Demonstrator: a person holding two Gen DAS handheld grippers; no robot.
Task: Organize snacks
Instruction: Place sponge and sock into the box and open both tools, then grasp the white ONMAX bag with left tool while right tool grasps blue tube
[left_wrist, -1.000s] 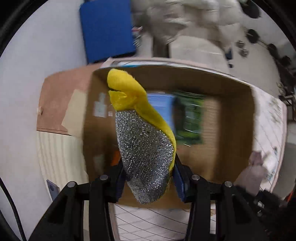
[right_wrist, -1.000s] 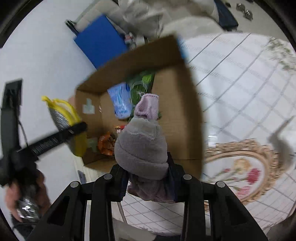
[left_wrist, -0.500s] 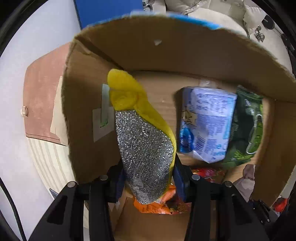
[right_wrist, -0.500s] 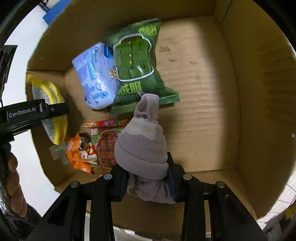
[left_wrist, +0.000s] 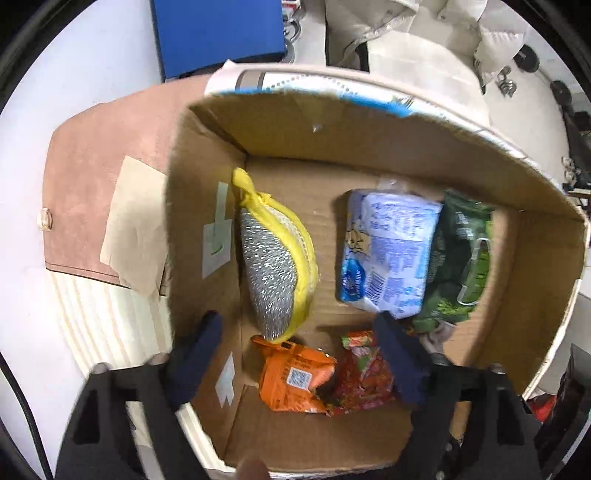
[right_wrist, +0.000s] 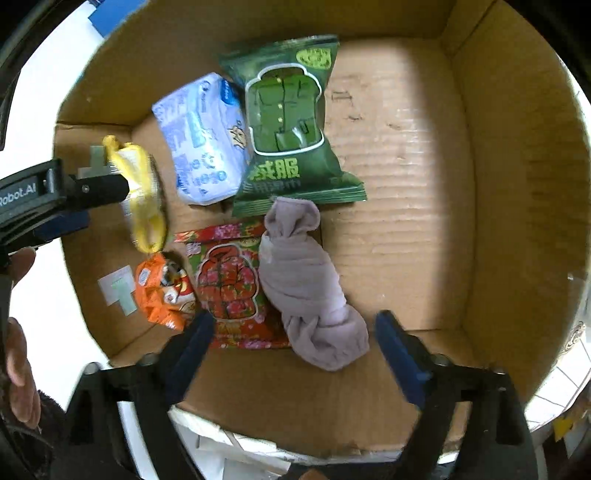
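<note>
An open cardboard box (left_wrist: 546, 266) (right_wrist: 509, 177) holds the snacks. A silver and yellow pouch (left_wrist: 275, 262) (right_wrist: 142, 192) lies free by the left wall, just ahead of my open left gripper (left_wrist: 297, 328). Beside it are a pale blue pack (left_wrist: 388, 251) (right_wrist: 201, 140), a green packet (left_wrist: 461, 258) (right_wrist: 288, 122), an orange packet (left_wrist: 295, 376) (right_wrist: 160, 291) and a red floral packet (left_wrist: 364, 376) (right_wrist: 227, 291). A grey rolled bundle (right_wrist: 306, 288) rests on the box floor in front of my open right gripper (right_wrist: 295, 328). The left gripper's arm (right_wrist: 55, 195) shows at the left of the right wrist view.
The box's right half (right_wrist: 406, 166) has bare cardboard floor. Outside it lie a pink mat (left_wrist: 96, 177), a blue board (left_wrist: 218, 33) and a white padded coat (left_wrist: 424, 48). A hand (right_wrist: 18, 354) holds the left gripper's handle.
Both grippers have opened. The silver and yellow pouch dropped from the left one into the box; the grey bundle dropped from the right one onto the box floor.
</note>
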